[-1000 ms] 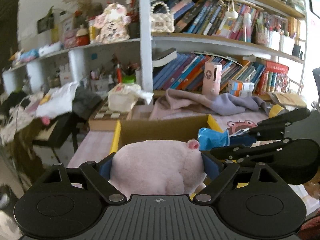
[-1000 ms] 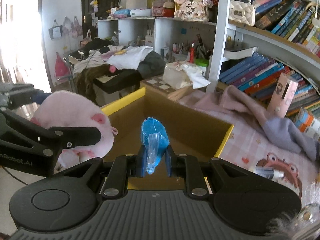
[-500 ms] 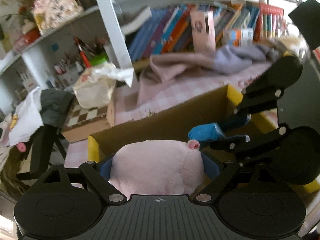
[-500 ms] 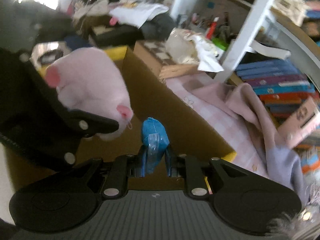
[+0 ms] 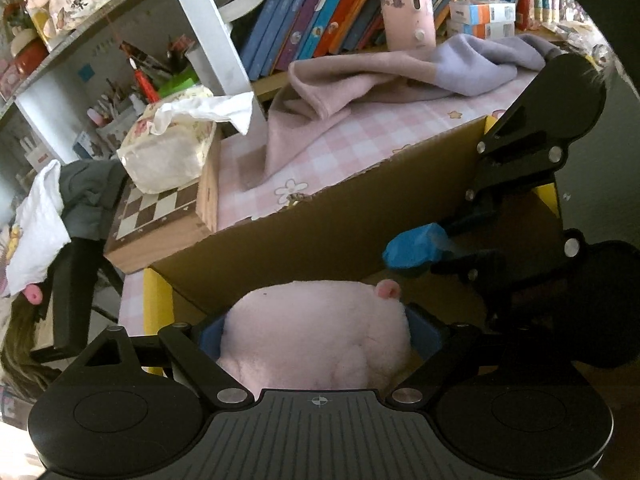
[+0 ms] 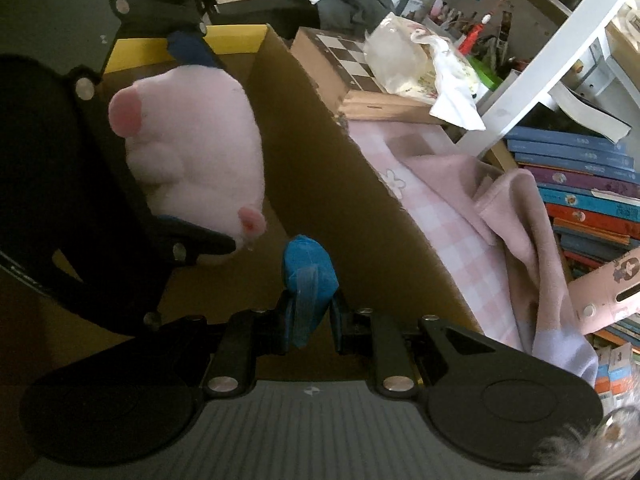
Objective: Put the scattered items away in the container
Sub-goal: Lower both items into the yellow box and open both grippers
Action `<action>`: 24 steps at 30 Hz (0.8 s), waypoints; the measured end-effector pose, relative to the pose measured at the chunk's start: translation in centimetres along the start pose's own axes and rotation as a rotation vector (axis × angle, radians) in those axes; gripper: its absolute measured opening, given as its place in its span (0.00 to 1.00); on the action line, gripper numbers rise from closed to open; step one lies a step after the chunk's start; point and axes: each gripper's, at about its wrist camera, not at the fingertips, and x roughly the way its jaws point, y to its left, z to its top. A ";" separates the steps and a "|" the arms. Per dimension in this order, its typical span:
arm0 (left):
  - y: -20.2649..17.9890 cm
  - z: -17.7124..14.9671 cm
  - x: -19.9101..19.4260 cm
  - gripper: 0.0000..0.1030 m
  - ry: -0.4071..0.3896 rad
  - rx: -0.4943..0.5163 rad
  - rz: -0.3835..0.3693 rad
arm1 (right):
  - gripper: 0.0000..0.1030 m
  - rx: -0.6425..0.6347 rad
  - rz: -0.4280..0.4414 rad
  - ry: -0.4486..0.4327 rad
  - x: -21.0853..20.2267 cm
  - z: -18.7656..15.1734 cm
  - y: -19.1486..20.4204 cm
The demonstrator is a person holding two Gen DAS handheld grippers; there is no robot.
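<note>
The left gripper [image 5: 316, 332] has a pink plush toy [image 5: 316, 336] between its blue pads, its jaws just having widened, seemingly still touching. It hangs over an open cardboard box [image 5: 320, 232]. At the right edge, the right gripper [image 5: 436, 246] pinches a small blue packet [image 5: 412, 246] above that box.

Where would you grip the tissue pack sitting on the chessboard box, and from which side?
Grip the tissue pack across its soft body, midway along its length, coming from above. It lies flat on the chessboard box with its sides clear, and a loose tissue sticks out of the top toward the shelf post; that would probably just pull free, so set the jaws either side of the pack below it.
</note>
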 end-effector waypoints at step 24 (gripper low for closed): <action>-1.5 -0.5 -10.0 0.96 -0.208 -0.075 0.062 | 0.45 0.138 -0.089 -0.228 -10.5 -2.3 1.2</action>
